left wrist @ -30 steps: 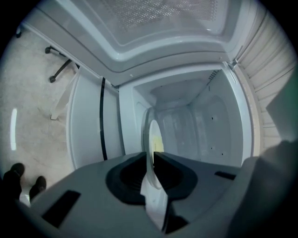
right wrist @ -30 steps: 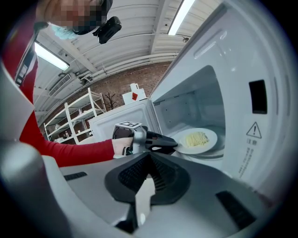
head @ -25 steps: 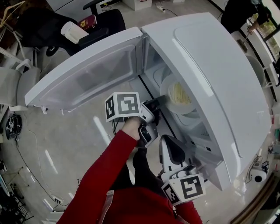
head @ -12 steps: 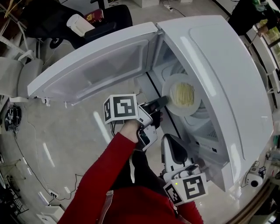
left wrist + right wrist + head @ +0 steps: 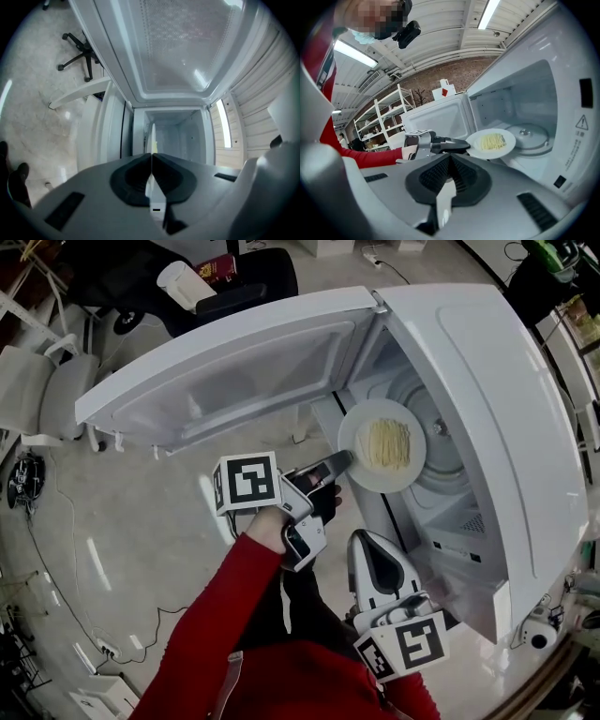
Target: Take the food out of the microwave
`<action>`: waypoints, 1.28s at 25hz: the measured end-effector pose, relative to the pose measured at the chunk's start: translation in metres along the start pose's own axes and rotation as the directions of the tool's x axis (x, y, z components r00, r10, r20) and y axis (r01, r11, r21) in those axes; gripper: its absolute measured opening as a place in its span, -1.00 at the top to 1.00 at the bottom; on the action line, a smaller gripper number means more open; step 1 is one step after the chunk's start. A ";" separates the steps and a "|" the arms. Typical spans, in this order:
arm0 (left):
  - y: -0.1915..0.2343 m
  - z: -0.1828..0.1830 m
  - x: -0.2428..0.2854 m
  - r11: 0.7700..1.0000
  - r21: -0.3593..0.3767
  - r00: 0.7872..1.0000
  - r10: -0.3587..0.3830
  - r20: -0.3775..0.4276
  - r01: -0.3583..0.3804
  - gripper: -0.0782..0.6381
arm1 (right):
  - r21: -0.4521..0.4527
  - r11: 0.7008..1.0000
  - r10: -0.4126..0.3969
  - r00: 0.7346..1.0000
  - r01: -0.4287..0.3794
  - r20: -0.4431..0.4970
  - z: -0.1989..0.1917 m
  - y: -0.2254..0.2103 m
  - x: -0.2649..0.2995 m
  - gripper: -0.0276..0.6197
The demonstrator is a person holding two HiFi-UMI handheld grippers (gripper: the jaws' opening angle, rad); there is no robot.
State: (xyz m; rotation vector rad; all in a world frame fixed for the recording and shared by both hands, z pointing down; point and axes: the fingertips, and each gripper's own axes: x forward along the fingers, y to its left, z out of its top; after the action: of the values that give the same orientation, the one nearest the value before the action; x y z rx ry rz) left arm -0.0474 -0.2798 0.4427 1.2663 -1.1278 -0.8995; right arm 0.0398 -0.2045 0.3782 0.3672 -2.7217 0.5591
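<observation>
Noodle plate (image 5: 367,474) at microwave (image 5: 487,399) mouth, rim pinched in outstretched left tool (image 5: 342,459); right tool (image 5: 450,159) closed, empty, low.

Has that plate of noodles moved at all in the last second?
Yes. Held at its rim by the left gripper, the plate has come outward from the microwave, off the turntable and toward the front opening.
</observation>
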 end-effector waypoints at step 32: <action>0.012 0.009 -0.213 0.993 -0.101 0.949 -0.033 0.313 0.068 0.73 | -0.125 0.963 0.231 0.970 -0.238 -0.070 -0.012 0.093 0.045 0.89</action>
State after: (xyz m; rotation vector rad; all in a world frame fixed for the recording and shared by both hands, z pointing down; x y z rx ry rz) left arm -0.1089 -0.0761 0.4245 1.0900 -1.2750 -1.2154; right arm -0.0270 -0.1249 0.3744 -0.0055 -2.7475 0.4380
